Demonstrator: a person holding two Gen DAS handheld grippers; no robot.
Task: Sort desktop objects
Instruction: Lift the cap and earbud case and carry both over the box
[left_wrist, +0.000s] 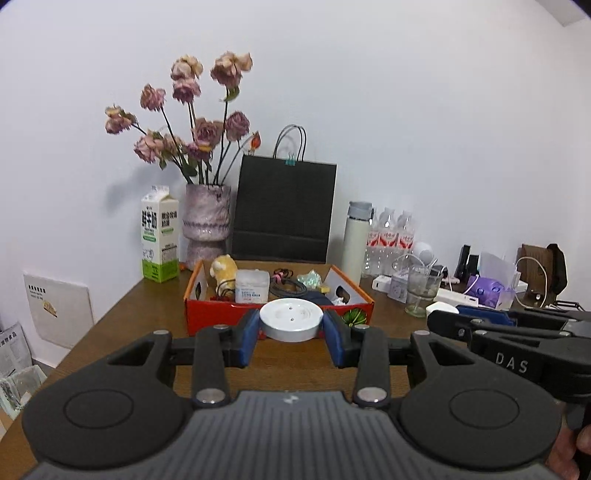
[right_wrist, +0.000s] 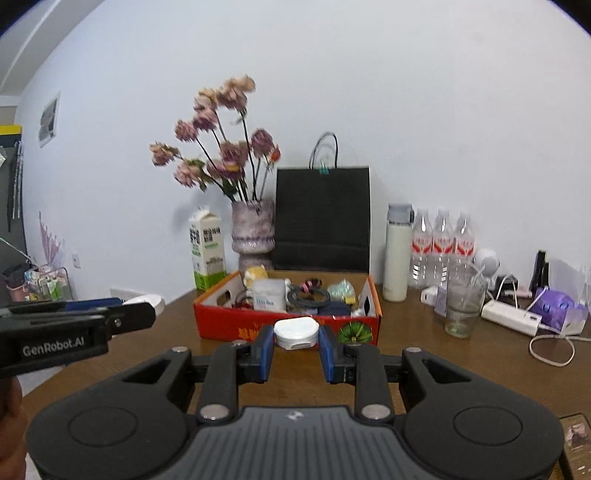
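In the left wrist view my left gripper is shut on a white round disc, held above the brown table just in front of the red cardboard box. In the right wrist view my right gripper is shut on a small white rounded case, also just before the red box. The box holds a plush toy, a white tub, cables and small items. Each gripper shows side-on in the other's view: the right gripper, the left gripper.
Behind the box stand a milk carton, a vase of dried flowers, a black paper bag, a white flask and water bottles. A glass, power bank, purple pack and cables crowd the right. A phone lies front right.
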